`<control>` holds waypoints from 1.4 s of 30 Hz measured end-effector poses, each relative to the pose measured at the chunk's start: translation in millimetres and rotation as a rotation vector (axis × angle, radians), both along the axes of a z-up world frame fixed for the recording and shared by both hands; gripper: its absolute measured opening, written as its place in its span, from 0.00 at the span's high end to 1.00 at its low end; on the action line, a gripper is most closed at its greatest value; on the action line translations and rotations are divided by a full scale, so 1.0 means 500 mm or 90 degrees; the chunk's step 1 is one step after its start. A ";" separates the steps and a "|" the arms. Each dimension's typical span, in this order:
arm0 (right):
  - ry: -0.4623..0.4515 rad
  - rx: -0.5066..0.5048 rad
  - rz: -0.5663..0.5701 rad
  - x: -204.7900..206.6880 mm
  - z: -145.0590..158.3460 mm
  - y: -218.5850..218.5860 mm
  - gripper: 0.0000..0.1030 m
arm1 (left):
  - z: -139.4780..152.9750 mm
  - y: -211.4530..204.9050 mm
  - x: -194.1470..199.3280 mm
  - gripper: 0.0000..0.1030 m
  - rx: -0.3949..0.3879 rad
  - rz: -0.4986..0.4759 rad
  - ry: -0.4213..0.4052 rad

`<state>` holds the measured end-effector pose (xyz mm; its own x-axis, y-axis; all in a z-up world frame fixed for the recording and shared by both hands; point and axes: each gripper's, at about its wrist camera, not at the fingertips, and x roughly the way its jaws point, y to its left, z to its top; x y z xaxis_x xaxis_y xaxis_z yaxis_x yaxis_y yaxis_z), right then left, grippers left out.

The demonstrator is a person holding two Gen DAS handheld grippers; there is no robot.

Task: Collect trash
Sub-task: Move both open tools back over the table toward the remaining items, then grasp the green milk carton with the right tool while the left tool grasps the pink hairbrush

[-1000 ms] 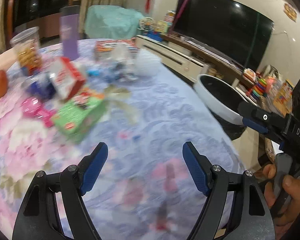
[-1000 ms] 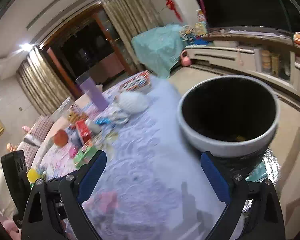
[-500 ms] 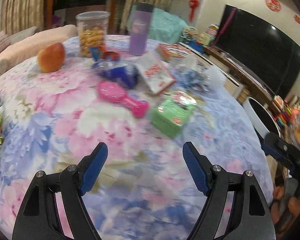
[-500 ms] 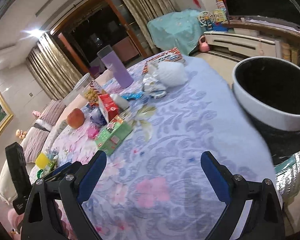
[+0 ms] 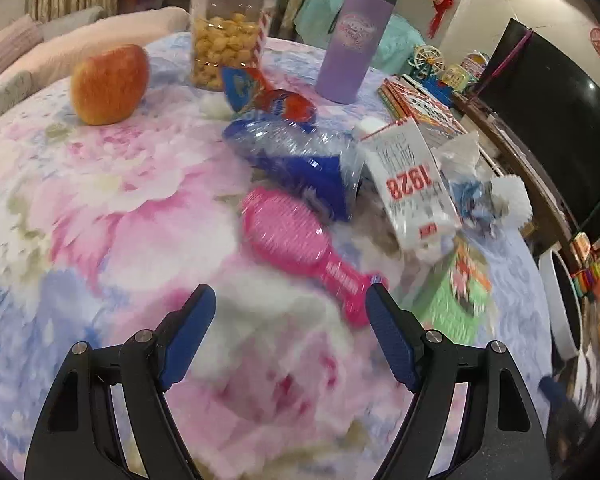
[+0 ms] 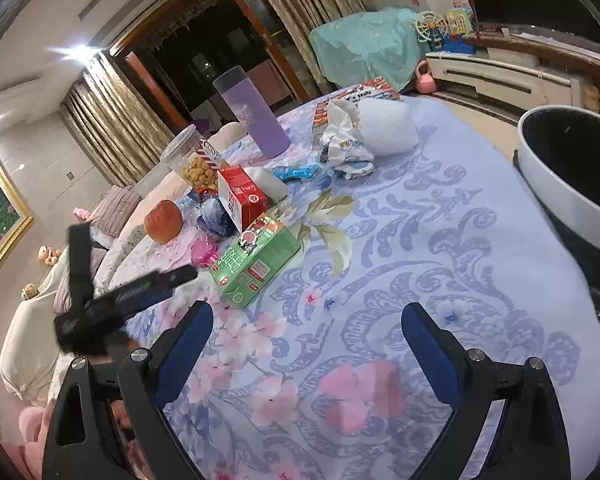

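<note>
Trash: crumpled blue plastic bag (image 5: 300, 156), red-and-white carton (image 5: 412, 184) and green carton (image 5: 452, 300) lay clustered mid-table on the floral tablecloth (image 5: 100, 208), beside a pink hairbrush (image 5: 300, 248). Behind them stood an apple (image 5: 108, 84), a snack jar (image 5: 228, 36) and a purple tumbler (image 5: 356, 40). White-rimmed bin (image 6: 572, 176) stood off the table's edge. Left gripper (image 5: 290, 320) hovered with jaws spread, empty, near the brush handle. Right gripper (image 6: 306, 332) likewise gaped, holding nothing.

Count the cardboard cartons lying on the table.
2. A white and red carton lies beside the crushed blue bottle; a green carton lies nearer the table edge, by the pink hairbrush. Clutter may hide more.
</note>
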<state>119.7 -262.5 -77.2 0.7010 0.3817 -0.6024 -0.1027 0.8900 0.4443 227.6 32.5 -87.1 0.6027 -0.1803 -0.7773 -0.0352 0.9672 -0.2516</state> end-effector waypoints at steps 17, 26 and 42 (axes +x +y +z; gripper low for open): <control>0.019 -0.021 0.051 0.077 -0.006 0.126 0.07 | -0.005 0.065 -0.097 0.76 -0.005 -0.185 0.014; 0.058 -0.088 -0.009 0.170 -0.040 0.228 0.08 | -0.008 0.078 -0.154 0.74 -0.013 -0.162 0.010; 0.102 -0.129 0.054 0.097 -0.024 0.099 0.38 | -0.011 0.039 -0.160 0.39 0.034 -0.131 -0.014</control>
